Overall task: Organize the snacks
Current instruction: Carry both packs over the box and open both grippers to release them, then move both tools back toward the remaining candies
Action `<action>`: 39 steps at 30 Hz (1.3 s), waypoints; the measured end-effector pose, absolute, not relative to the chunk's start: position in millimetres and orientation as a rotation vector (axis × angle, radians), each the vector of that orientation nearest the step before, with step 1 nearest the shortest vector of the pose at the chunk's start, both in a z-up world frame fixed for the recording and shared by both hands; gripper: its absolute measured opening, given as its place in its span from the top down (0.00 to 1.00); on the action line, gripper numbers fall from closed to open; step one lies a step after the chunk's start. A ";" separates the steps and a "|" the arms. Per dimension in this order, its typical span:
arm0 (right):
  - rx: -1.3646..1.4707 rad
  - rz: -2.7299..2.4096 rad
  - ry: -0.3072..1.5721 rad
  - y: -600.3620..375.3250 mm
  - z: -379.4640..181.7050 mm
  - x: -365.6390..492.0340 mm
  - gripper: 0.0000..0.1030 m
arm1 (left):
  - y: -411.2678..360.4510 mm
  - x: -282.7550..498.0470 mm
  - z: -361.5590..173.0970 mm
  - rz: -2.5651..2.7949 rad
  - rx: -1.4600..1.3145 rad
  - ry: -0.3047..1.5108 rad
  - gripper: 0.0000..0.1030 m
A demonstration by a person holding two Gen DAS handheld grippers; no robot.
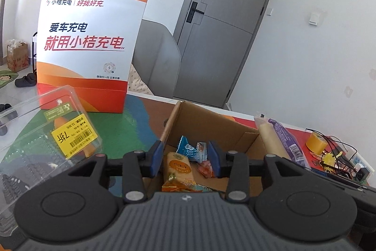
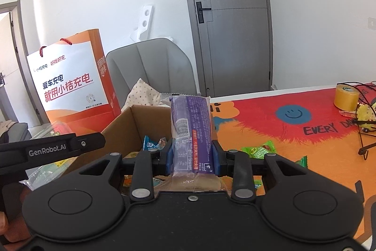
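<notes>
A white-and-orange paper bag (image 1: 89, 44) with Chinese lettering stands behind the open cardboard box (image 1: 206, 126) of small wrapped snacks. The right gripper (image 2: 193, 160) clamps a long purple packet (image 2: 190, 124) upright beside the box. The left gripper (image 1: 185, 157), marked "GenRobot.AI", hangs slightly parted and empty above the box.

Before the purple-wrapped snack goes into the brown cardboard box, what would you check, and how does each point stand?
1. Right gripper grips purple-wrapped snack packet: ok, pads press both sides.
2. Brown cardboard box open on top: ok.
3. Room inside the box: ok, small wrapped snacks cover only part of the floor.
4. Left gripper empty: ok, nothing between its pads; it hangs over the box, in the way: not ok.
5. Green snack packets left on the colourful mat: not ok, unsorted.
6. Clear plastic clamshell clear of the box: ok.
</notes>
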State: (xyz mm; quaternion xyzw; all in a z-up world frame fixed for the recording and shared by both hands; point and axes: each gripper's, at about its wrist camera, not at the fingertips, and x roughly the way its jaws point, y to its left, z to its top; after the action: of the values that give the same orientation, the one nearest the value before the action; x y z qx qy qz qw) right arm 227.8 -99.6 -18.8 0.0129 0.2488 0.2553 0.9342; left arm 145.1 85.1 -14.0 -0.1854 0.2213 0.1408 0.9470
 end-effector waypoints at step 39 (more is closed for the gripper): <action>0.098 0.410 0.551 -166.2 -28.7 222.6 0.33 | 37.7 144.7 -11.4 0.257 -0.349 0.478 0.11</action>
State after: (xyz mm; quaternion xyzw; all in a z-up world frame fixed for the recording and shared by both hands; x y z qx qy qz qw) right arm 222.6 -166.2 -28.7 0.0482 0.2698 0.2008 0.9405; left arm 144.7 37.7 -11.4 -0.1714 0.2348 0.1265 0.9484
